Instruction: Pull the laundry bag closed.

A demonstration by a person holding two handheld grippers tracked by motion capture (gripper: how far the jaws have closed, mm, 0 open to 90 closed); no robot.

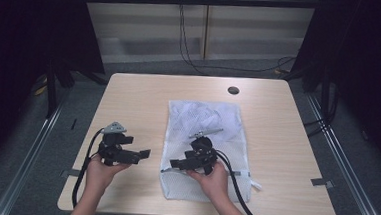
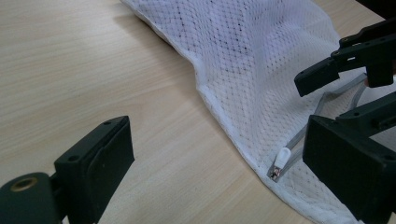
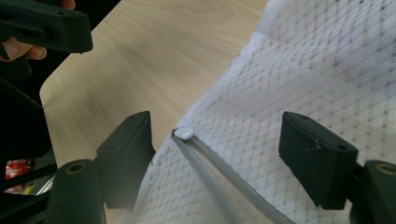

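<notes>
A: High view. Tabletop point(image 1: 139, 99) is pale wood grain with rounded corners and a dark round grommet point(image 1: 233, 90) near the far edge. Grey floor around it, black curtains at both sides, cables hanging down the back wall.

B: The item?

A: White mesh laundry bag point(image 1: 205, 119) lying flat, right of centre, long side running away from the person. Lumpy white contents in its far half. Right gripper point(image 1: 177, 163) sits over the bag's near end; left gripper point(image 1: 144, 154) is over bare wood just left of the bag. One hand on each.

B: Left gripper view?

A: Jaws apart, nothing between them except wood and the bag's hemmed edge. White zipper pull point(image 2: 280, 161) at the corner of the bag point(image 2: 252, 60), grey zipper tape behind it. The other gripper point(image 2: 322, 74) hangs over the mesh at the right.

B: Right gripper view?

A: Jaws wide apart, straddling the zipper's end; the pull point(image 3: 185, 133) lies between them, untouched by either pad. Grey zipper point(image 3: 224, 182) runs toward the camera. Mesh point(image 3: 327, 70) shows a fine dotted weave, over the wood point(image 3: 154, 51).
</notes>
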